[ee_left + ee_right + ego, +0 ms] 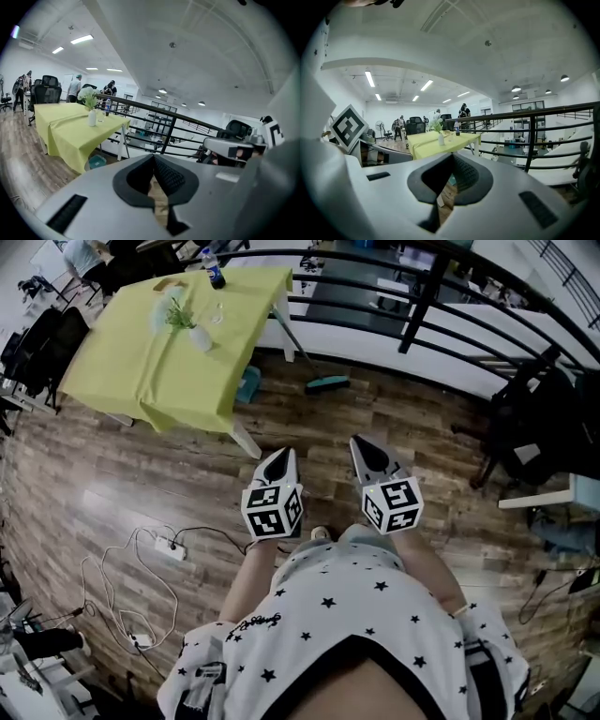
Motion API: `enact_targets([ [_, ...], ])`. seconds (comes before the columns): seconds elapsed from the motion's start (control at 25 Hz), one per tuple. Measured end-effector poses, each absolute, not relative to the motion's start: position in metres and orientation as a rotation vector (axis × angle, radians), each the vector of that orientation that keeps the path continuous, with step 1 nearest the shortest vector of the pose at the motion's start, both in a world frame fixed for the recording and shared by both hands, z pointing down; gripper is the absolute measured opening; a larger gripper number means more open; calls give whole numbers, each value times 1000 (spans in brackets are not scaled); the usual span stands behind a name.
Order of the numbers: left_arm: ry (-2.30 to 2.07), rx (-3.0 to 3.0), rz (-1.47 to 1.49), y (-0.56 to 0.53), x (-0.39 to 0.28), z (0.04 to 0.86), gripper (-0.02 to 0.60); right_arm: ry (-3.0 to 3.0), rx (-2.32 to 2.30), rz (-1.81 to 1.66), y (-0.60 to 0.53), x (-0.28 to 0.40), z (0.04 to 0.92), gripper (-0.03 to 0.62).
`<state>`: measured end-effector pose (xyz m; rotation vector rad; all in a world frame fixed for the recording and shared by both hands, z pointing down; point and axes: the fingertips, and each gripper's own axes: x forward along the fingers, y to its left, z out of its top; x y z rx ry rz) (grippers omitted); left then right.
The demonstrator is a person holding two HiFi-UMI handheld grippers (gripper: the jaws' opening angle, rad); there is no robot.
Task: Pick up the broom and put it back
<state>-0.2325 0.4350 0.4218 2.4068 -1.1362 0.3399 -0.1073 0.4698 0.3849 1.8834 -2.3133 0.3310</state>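
Here's the awkward part: the person's starred shirt point(349, 615) swallows both arms low in the head view. The yellow-clothed table point(155, 362) ahead and to the left of the grippers runs off the top edge, and in both gripper views the grey gripper bodies blot out the floor ahead, so the broom can't be made out there. From the head view the broom point(324, 384) stands well ahead of both tools, roughly between their lines, with its teal head on the wood floor and its thin handle slanting up toward the table's corner by the black railing point(422, 329). The left gripper point(280, 459) and right gripper point(367, 452) sit side by side, jaws pressed together on nothing, well apart from the broom.
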Motion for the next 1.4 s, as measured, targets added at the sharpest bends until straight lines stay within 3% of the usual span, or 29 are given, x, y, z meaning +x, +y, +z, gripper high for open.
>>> enact_targets([
  [0.64, -1106, 2411, 358, 435, -234, 428, 11, -2322, 1888, 354, 467, -116, 386, -6],
  [1.4, -1133, 2397, 381, 310, -183, 426, 11, -2355, 1849, 348, 331, -67, 381, -6],
])
